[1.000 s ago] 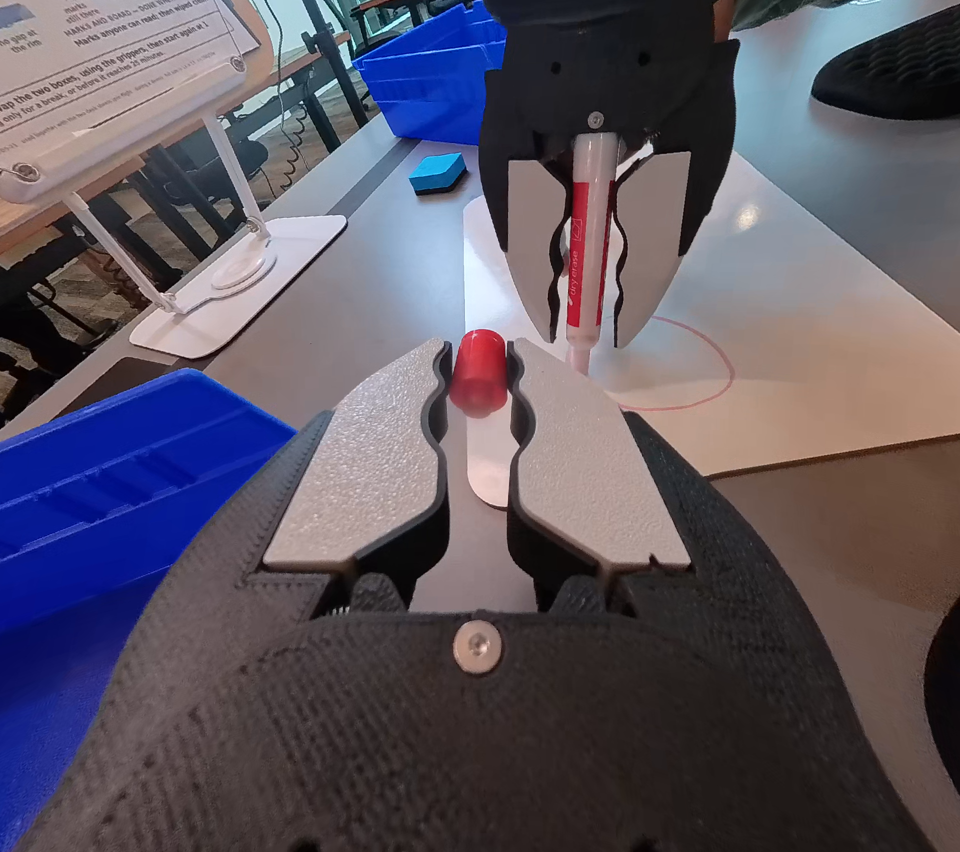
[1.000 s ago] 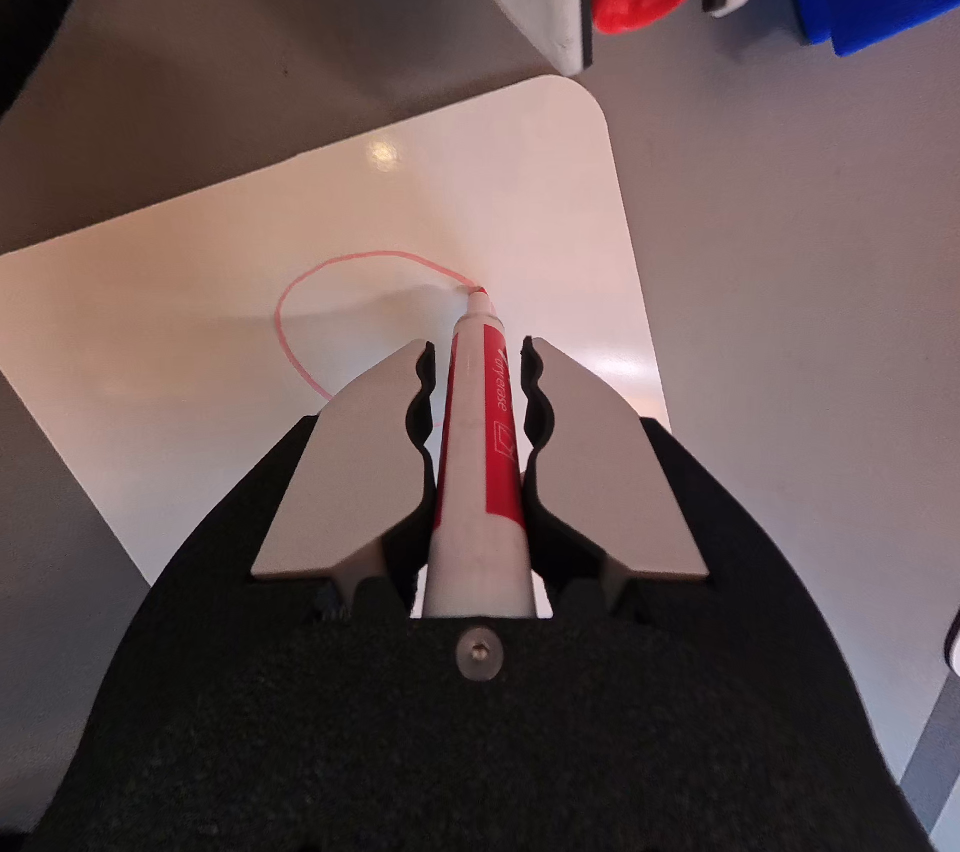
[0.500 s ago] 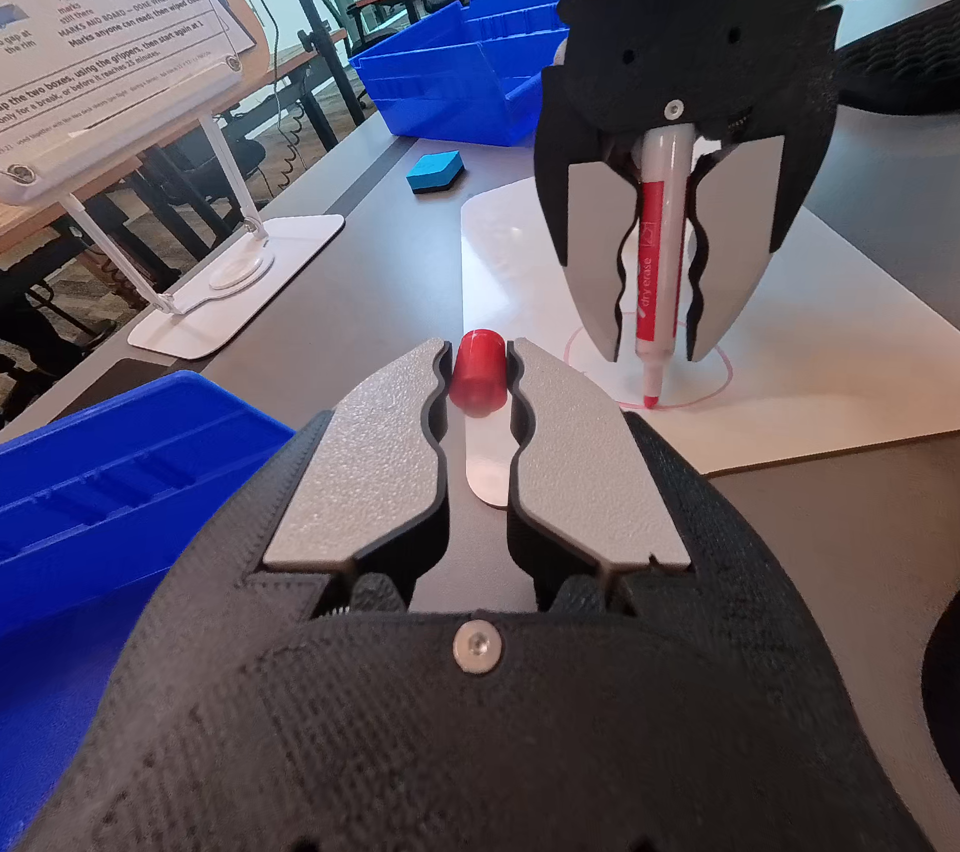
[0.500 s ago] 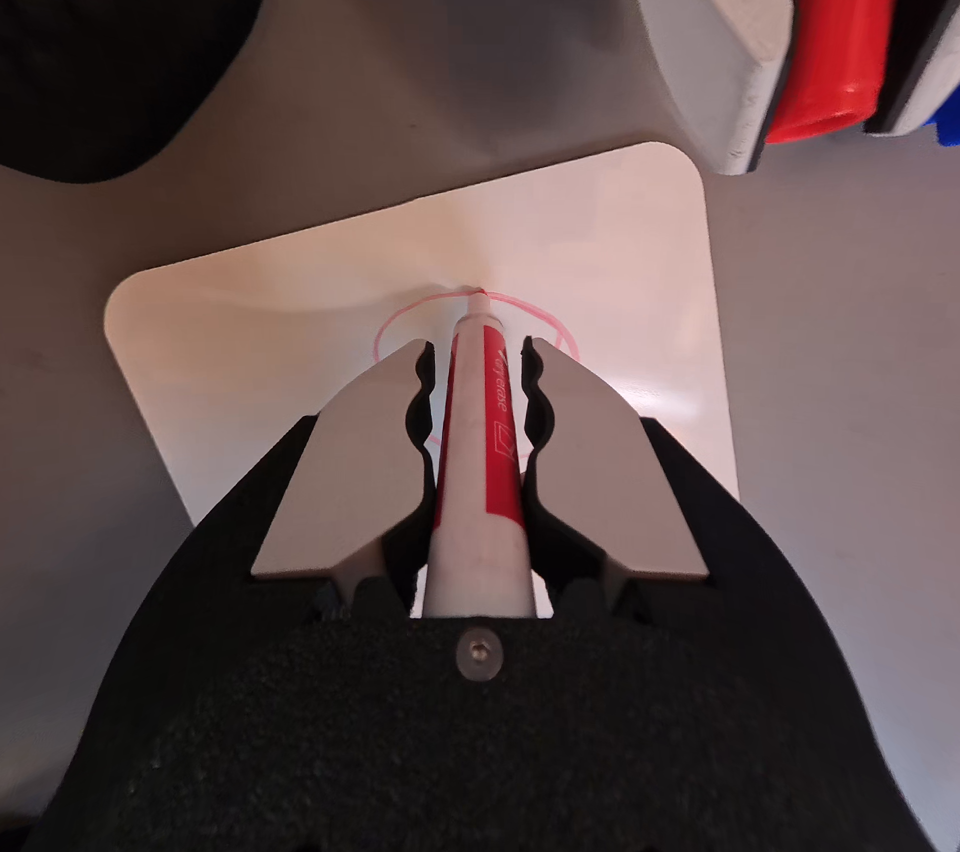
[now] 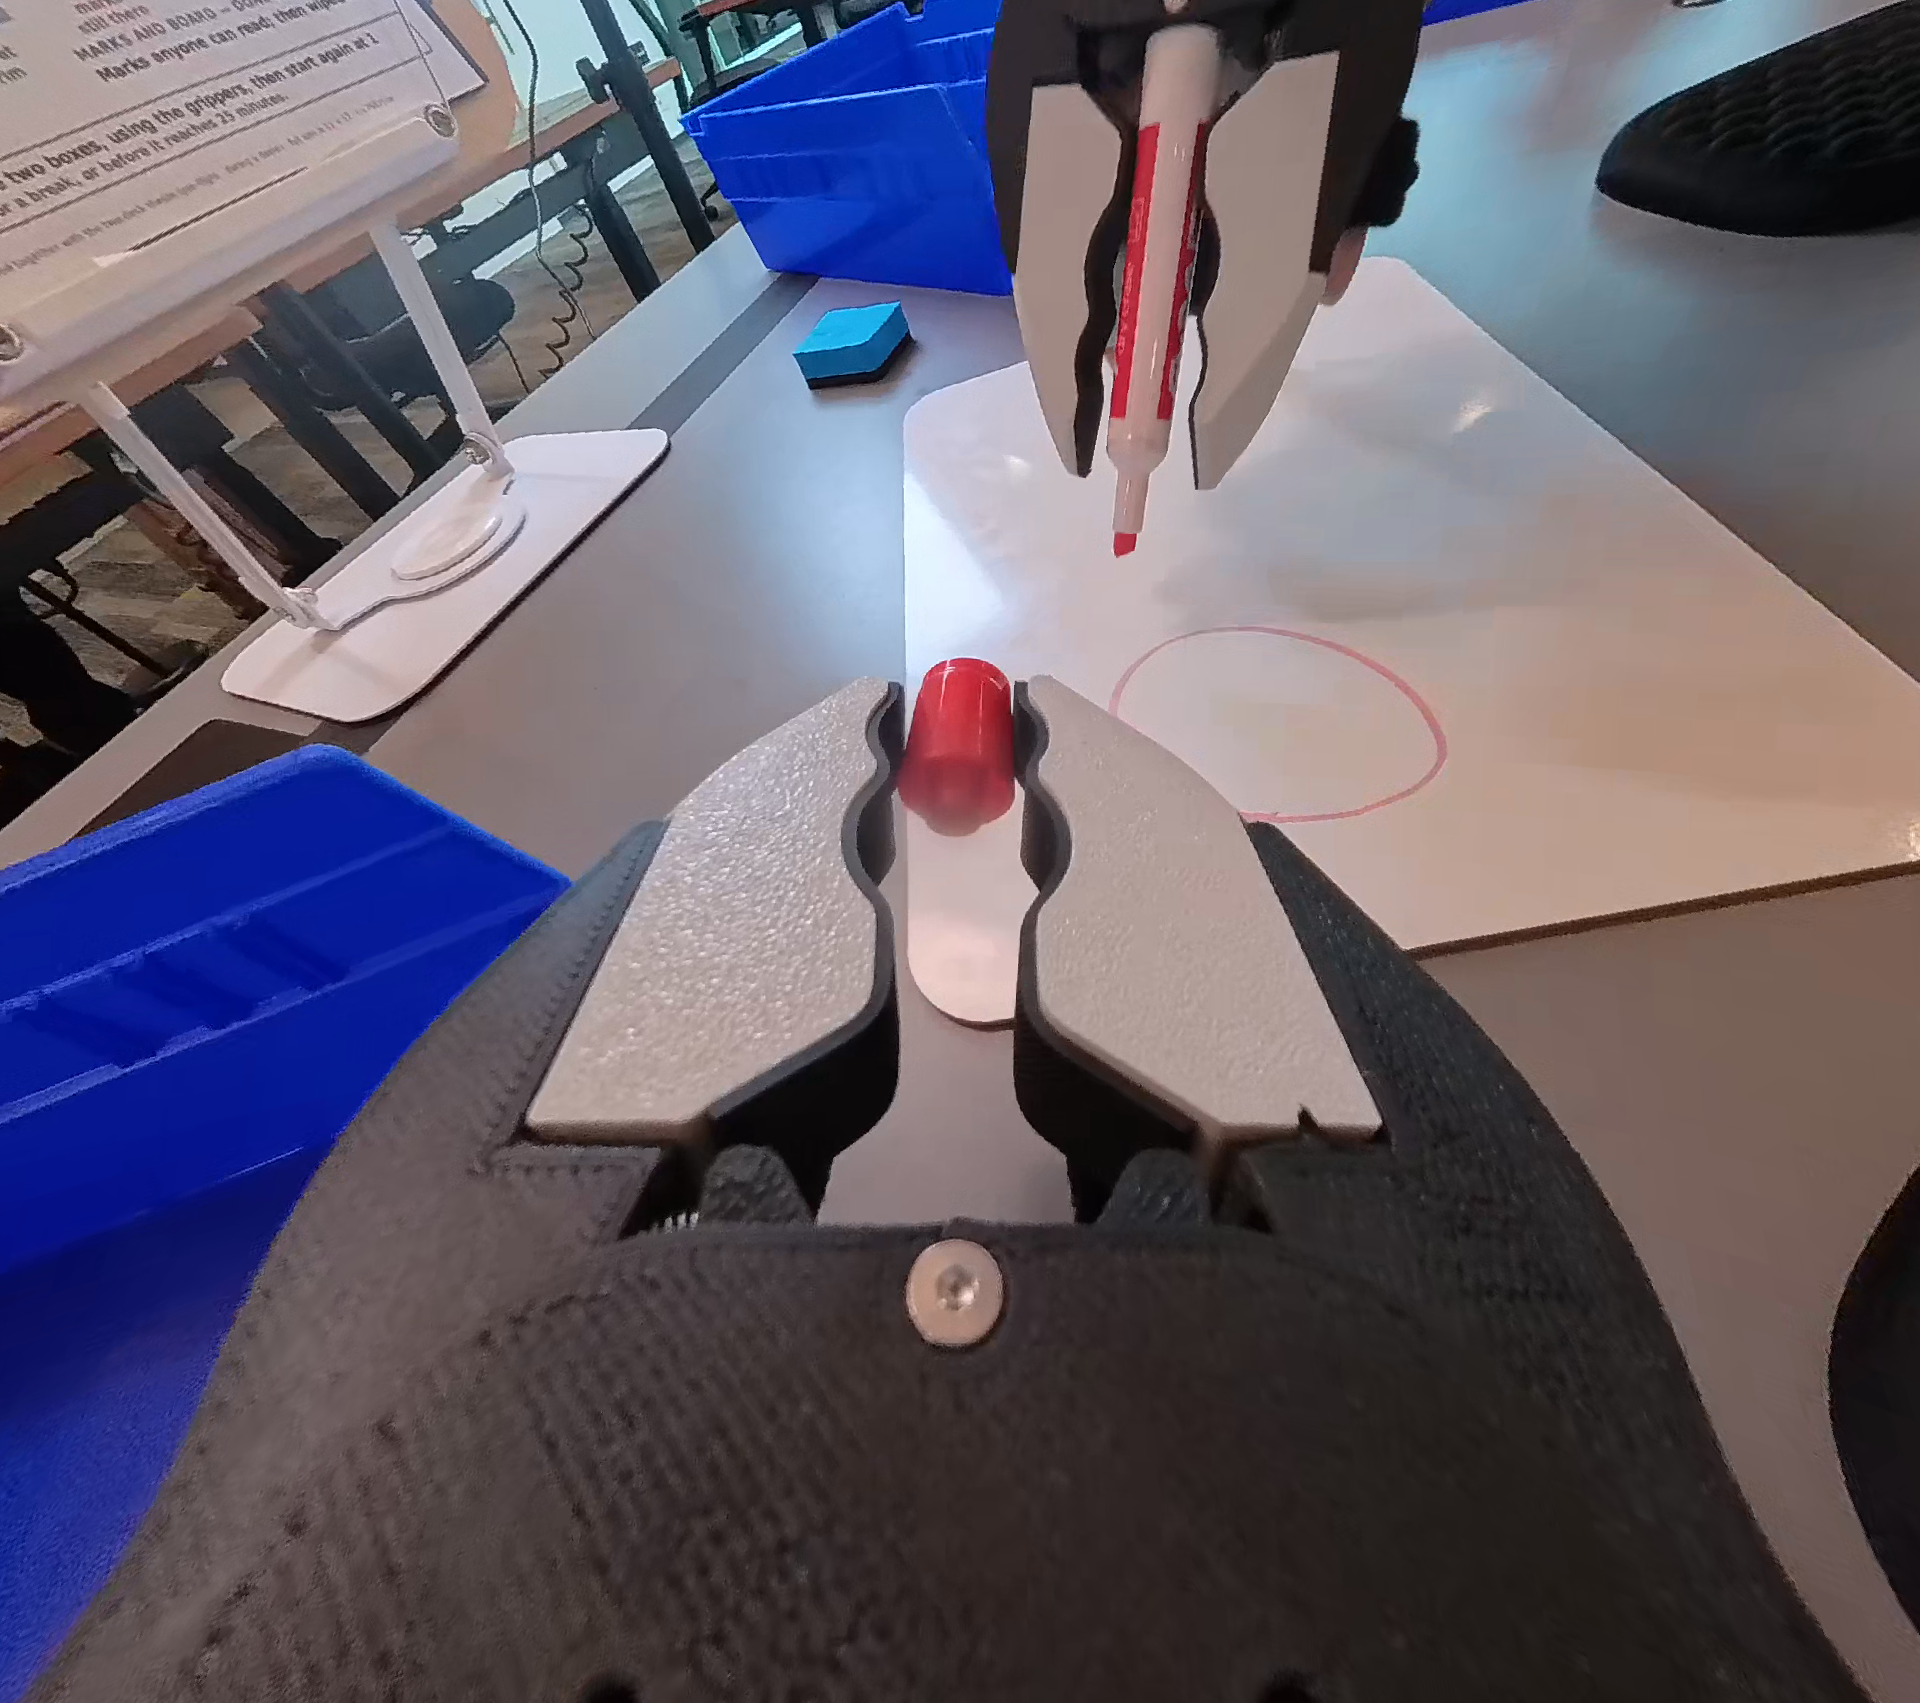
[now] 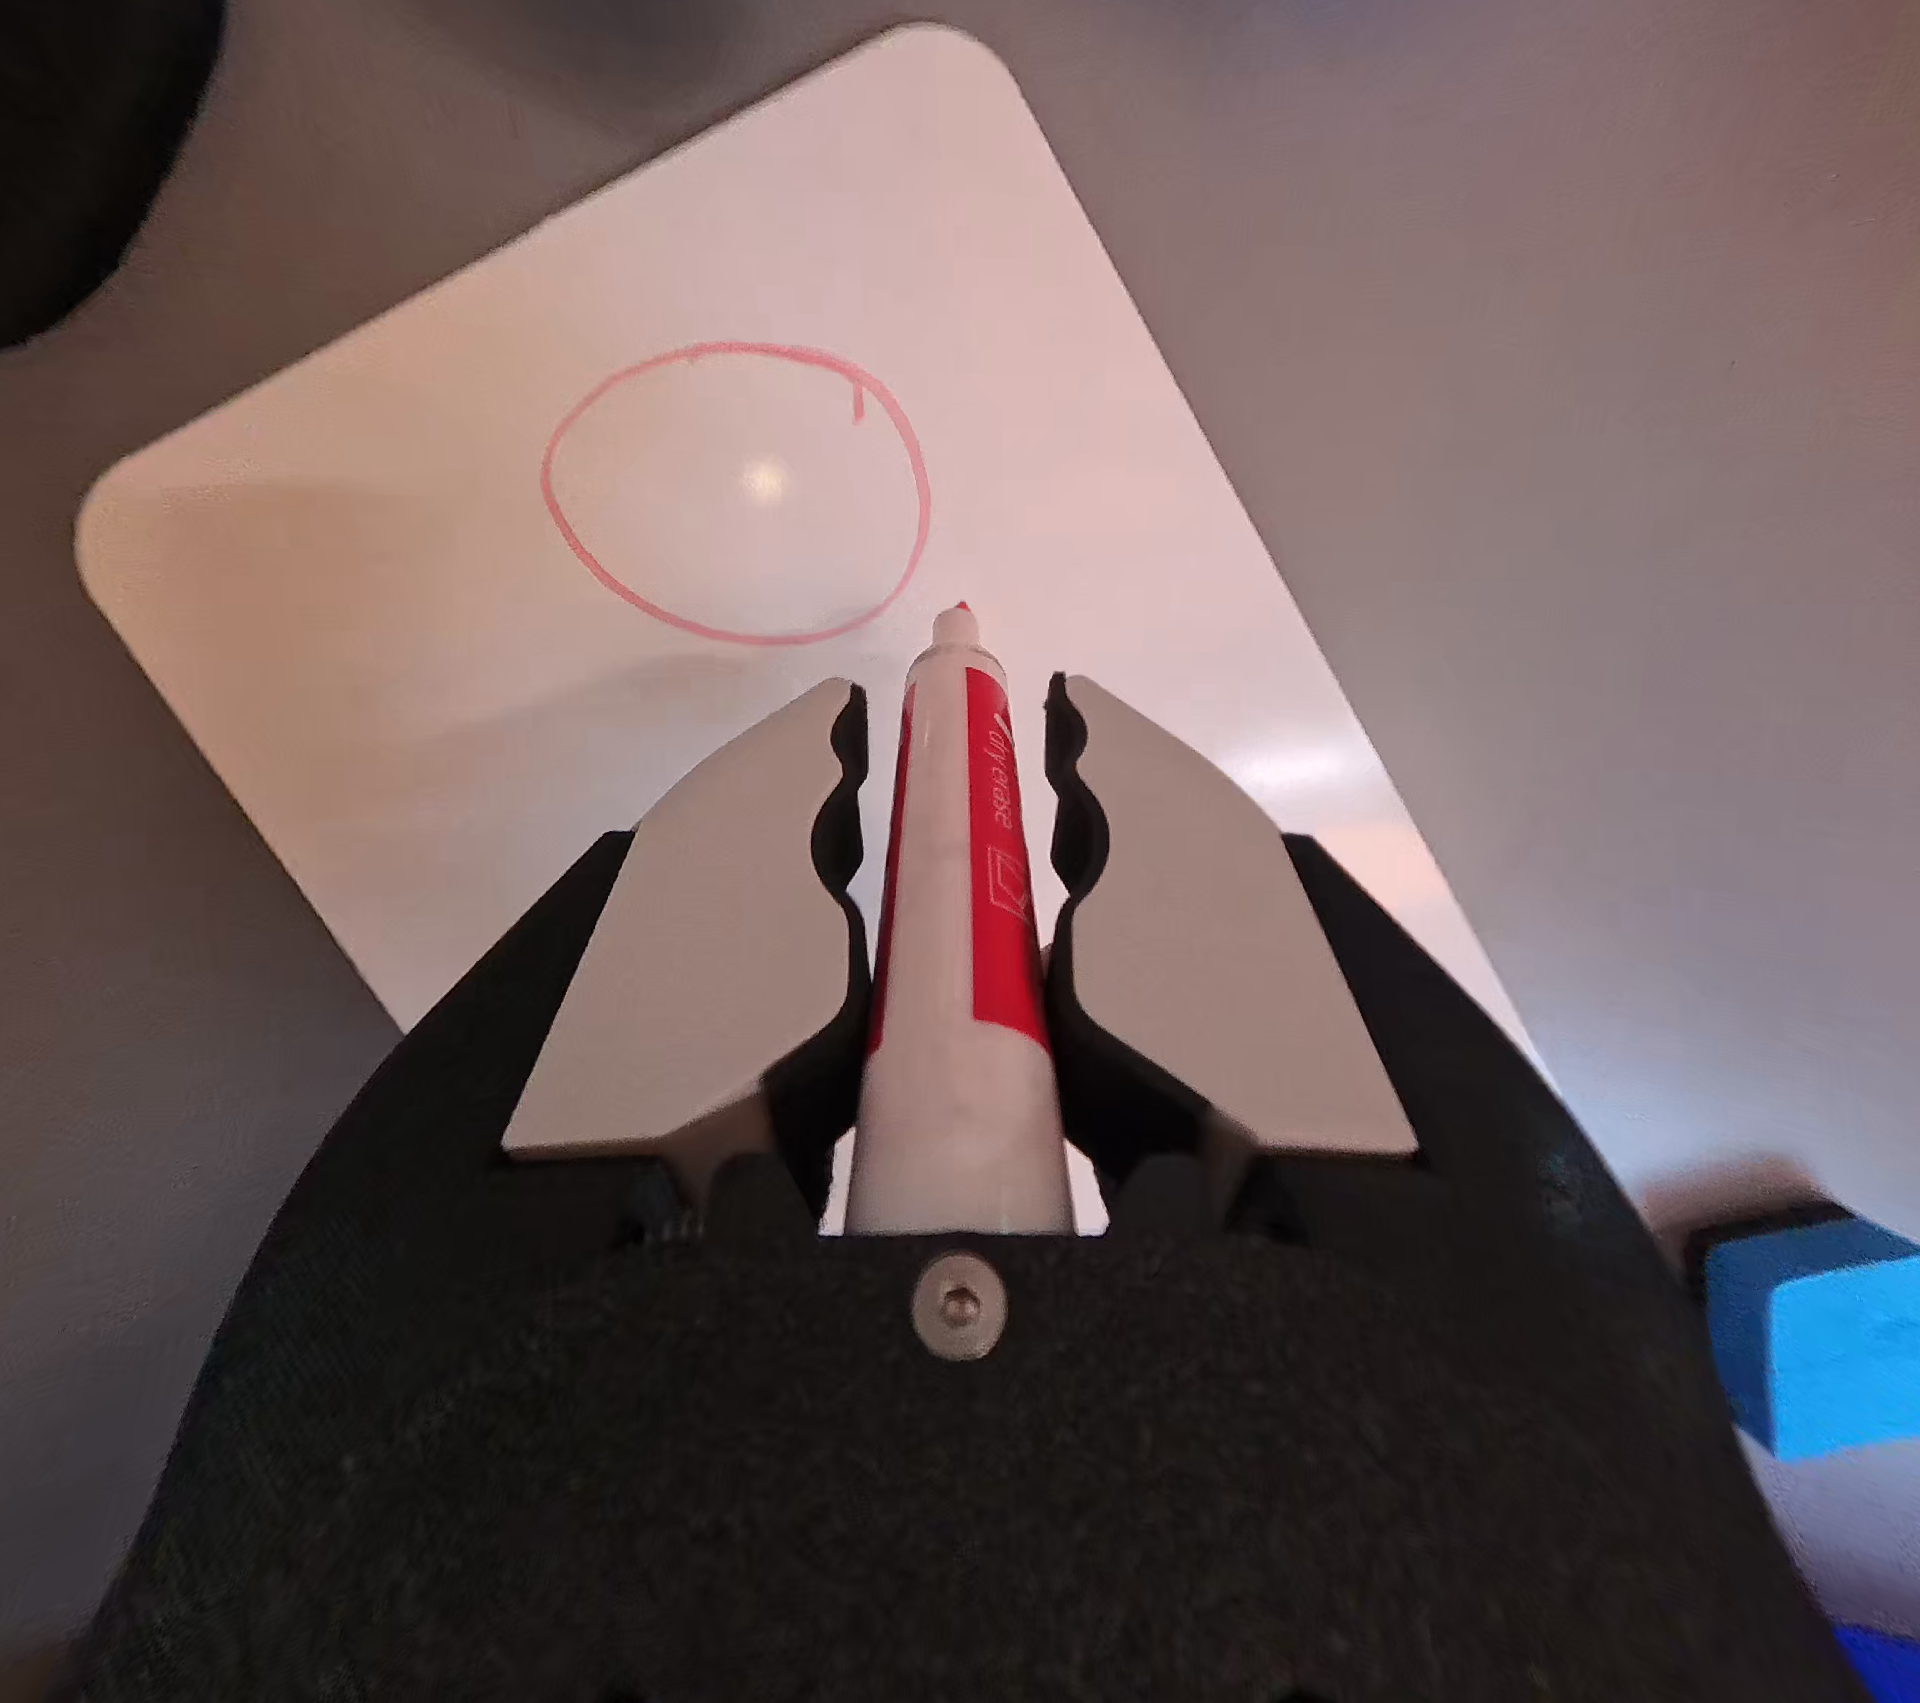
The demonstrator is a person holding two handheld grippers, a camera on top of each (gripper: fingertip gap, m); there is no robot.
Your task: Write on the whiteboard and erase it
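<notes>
- The right gripper (image 6: 958, 697) has its fingers closed on a red and white marker (image 6: 961, 915), tip lifted clear of the whiteboard (image 6: 1091, 365).
- The left gripper (image 5: 956, 697) has its fingers pinched on the marker's red cap (image 5: 956, 749), held low over the near corner of the board.
- The whiteboard lies flat on the grey surface (image 5: 707, 614); it is white, glossy, round-cornered, and carries one thin red circle (image 6: 732, 495), closed with a small overlap tick.
- A blue eraser (image 5: 852, 344) sits on the surface just beyond the board's far corner, beside a blue bin (image 5: 862, 178).
- Writing looks finished, so recapping probably comes next: line the tip up with the cap's open end, which is hidden here, and push straight so the tip does not smear.
- Then wipe the circle with the eraser flat, pressing evenly while keeping the board from sliding.
</notes>
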